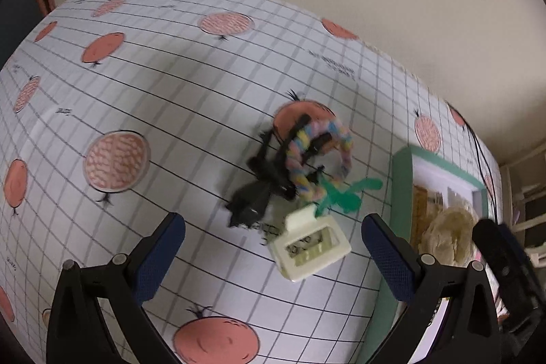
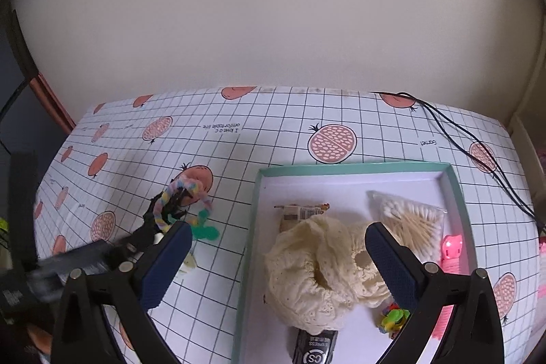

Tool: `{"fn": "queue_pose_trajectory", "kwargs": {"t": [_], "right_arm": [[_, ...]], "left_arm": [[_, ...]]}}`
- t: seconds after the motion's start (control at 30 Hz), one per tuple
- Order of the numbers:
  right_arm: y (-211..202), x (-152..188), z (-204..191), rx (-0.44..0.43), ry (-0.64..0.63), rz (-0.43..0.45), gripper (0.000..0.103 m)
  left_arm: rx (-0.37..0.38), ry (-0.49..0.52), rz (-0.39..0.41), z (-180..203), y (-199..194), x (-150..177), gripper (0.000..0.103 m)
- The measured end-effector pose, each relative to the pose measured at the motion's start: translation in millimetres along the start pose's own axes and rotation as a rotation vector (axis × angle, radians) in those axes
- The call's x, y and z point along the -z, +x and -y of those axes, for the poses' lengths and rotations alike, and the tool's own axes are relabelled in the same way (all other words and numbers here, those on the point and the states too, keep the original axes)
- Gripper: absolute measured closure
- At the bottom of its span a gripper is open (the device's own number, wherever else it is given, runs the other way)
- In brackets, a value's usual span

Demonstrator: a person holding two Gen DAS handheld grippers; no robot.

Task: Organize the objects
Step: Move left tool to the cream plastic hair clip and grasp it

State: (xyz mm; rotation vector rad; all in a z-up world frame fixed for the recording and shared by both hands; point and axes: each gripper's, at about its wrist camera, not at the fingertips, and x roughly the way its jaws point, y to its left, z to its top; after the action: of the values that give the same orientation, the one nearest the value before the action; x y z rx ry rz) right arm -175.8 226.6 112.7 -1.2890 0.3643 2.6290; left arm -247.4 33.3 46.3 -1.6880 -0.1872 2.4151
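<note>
Your left gripper (image 1: 273,248) is wide open above the tablecloth (image 1: 170,111) and holds nothing. Between its fingers you see a small white box (image 1: 309,248). Just behind the box lie a green piece (image 1: 344,193), a pastel rope ring (image 1: 317,156) and a black clip (image 1: 262,179), all in one pile. Your right gripper (image 2: 278,258) is also wide open and empty, above the tray (image 2: 254,203). In the tray, a cream cloth (image 2: 324,272) lies between its fingers, and a bag of swabs (image 2: 409,220) lies near.
</note>
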Motion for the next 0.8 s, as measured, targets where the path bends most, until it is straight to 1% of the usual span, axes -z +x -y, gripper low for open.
{"fn": "queue_pose_trajectory", "kwargs": {"t": [0.07,0.2,0.3,0.37,0.47,0.53,0.63,0.73,0.8], "right_arm": [[1,-2,-2,0.005,-0.005,0.0,0.0],[4,-5,-5,0.006,-0.008,-0.002,0.0],[8,-7,-10,0.006,-0.021,-0.002,0.0],[10,-7,-12,0.0,-0.028,-0.003,0.0],[16,-8,-18,-0.011,-0.034,-0.007,0.0],[20,-8,-24,-0.017,-0.044,-0.008,0.001],[24,-7,-32,-0.027,-0.059,-0.011,0.002],[30,-6,-39,-0.031,-0.078,-0.018,0.004],[35,-6,-44,-0.034,-0.09,-0.023,0.006]], "left_arm": [[-0.017,0.026,-0.015,7,7,4,0.0],[-0.024,0.046,-0.031,15,14,8,0.001],[-0.043,0.066,-0.038,18,19,10,0.014],[-0.057,0.081,-0.036,20,20,11,0.016],[-0.064,0.098,-0.037,22,20,10,0.025],[-0.072,0.107,-0.04,21,19,9,0.037],[-0.084,0.113,-0.045,16,20,7,0.049],[-0.073,0.102,-0.046,9,19,6,0.051],[-0.093,0.106,-0.045,6,19,5,0.051]]}}
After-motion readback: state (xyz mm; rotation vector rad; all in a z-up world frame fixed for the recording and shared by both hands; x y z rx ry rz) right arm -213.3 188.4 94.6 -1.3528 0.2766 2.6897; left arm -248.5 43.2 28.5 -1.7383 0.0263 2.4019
